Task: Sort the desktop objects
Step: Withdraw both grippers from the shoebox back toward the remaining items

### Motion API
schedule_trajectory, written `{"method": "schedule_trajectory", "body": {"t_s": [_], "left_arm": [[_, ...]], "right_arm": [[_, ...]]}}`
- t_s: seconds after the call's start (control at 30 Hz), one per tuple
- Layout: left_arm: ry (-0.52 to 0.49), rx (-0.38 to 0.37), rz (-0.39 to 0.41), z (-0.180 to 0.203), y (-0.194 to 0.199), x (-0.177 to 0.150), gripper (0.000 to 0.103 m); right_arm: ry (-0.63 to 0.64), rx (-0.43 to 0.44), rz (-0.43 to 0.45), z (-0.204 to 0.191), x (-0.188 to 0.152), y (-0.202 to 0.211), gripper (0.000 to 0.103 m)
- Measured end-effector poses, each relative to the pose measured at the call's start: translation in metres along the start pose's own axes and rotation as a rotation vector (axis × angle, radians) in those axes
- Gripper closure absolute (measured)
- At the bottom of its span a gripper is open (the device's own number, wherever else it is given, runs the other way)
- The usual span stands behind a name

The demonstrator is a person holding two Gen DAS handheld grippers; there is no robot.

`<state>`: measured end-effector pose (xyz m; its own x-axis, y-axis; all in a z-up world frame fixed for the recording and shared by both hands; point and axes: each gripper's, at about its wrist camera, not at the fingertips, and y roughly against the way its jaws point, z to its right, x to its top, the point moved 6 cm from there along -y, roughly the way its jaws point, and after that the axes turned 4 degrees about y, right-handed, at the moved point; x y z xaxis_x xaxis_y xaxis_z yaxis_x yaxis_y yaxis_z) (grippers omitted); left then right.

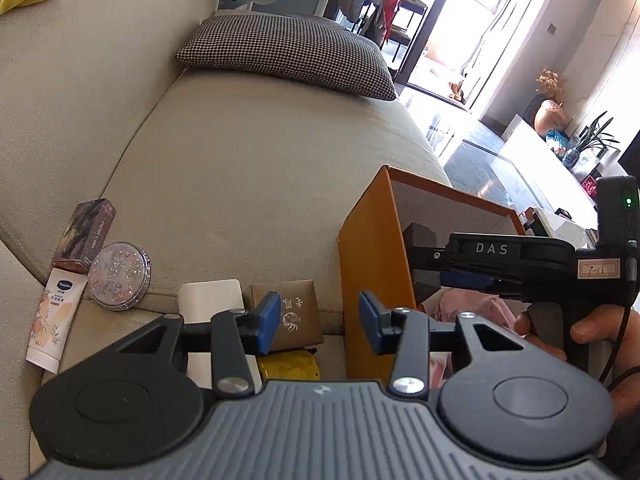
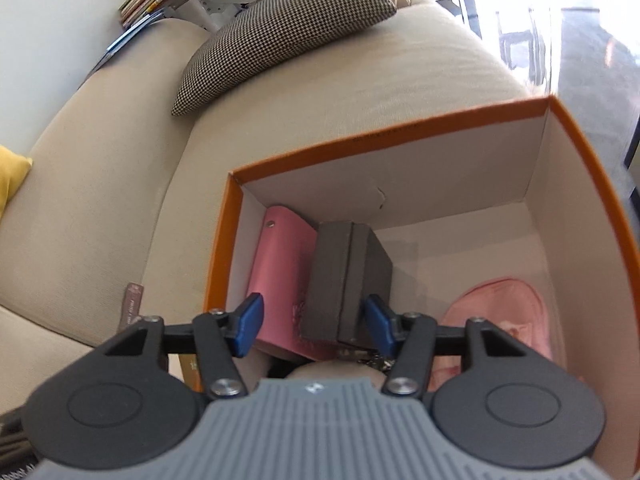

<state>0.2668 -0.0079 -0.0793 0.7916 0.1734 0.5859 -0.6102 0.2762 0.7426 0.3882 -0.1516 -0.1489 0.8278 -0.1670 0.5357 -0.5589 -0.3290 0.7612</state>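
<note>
The dark grey box [image 2: 348,284] is standing inside the orange box [image 2: 400,132], leaning on a pink case [image 2: 280,264]; the right tongs [image 2: 312,326] are being held part-open around it, pads seemingly not pressing. The left tongs [image 1: 318,322] are being held part-open and empty over the sofa [image 1: 240,160] items. Snagging on the orange wall is being risked; open room is being left at the right.

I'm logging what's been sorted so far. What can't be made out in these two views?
- Left wrist view: most of the orange box interior, hidden by its near wall and the right gripper.
- Left wrist view: the yellow item, mostly behind the left gripper.
- Right wrist view: the box's near floor, covered by the gripper body.
- Right wrist view: the grey box lid label, not visible.
</note>
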Motion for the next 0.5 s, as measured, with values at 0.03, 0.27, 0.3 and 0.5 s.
{"method": "schedule_trajectory", "body": {"t_s": [0.03,0.27,0.3,0.5], "left_arm": [[0.001,0.002,0.003,0.000,0.004,0.000,0.053],[0.005,0.007,0.019,0.001,0.027,-0.006,0.053],[0.005,0.009,0.019,0.000,0.029,-0.007,0.053],[0.005,0.017,0.028,-0.002,0.047,-0.014,0.053]], "right_arm": [[0.002,-0.005,-0.002,0.000,-0.001,0.002,0.044],[0.058,-0.060,0.016,-0.005,-0.009,0.024,0.043],[0.060,-0.060,0.017,-0.005,-0.010,0.026,0.043],[0.120,-0.118,0.030,-0.015,-0.021,0.046,0.043]]}}
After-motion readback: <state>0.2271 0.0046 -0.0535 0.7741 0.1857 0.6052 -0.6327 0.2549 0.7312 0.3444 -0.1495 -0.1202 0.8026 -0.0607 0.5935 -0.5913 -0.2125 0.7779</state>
